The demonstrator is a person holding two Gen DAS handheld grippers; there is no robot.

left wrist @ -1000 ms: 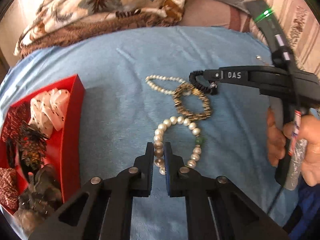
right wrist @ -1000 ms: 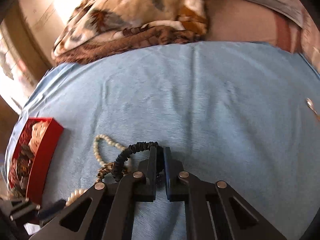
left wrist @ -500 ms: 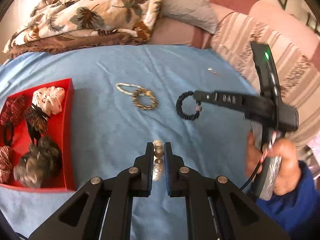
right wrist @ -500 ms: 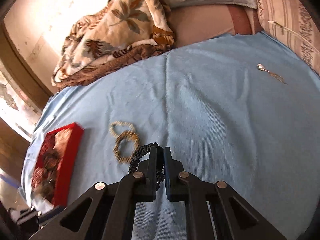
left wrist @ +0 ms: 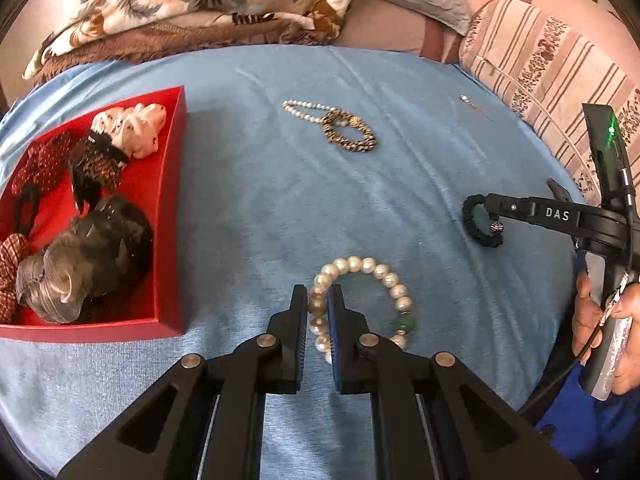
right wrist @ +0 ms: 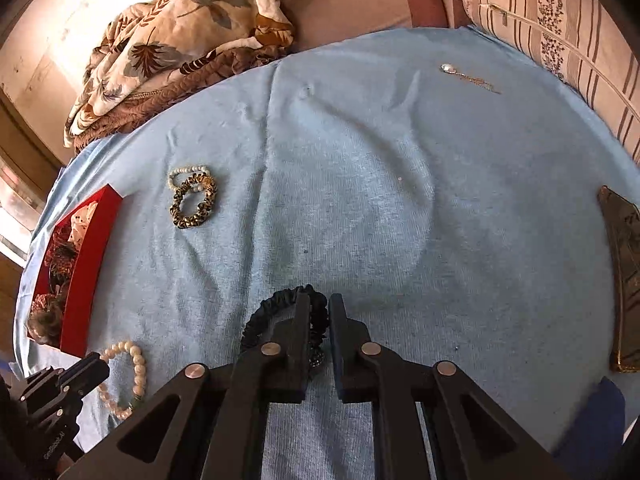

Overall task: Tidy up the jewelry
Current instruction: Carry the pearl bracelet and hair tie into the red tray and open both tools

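Two bracelets are being carried at once. A pearl bracelet [left wrist: 362,304] is being pinched by the left gripper [left wrist: 318,312], whose jaws are closed tight on a few of its pearls, just beside the red tray [left wrist: 170,216]. A black scrunchie bracelet [left wrist: 482,220] is being held by the right gripper [right wrist: 319,320]. Its jaws have just been opened a tiny bit, but the black band is seen between them and it is hanging from the tips, so it is being judged as gripped.

Some of the job is looking done. Hair scrunchies and a dark claw clip [left wrist: 98,168] are already lying inside the red tray on the blue cloth [left wrist: 280,200].

More is being left to do. A thin pearl strand [left wrist: 302,110] and a leopard-print scrunchie [left wrist: 350,136] are lying together on the cloth, touching each other, well apart from the tray. A small earring [right wrist: 466,76] is lying far off near the striped cushion [left wrist: 552,64]. So the task is being judged as partly done, with both held pieces not yet put down and three more waiting.
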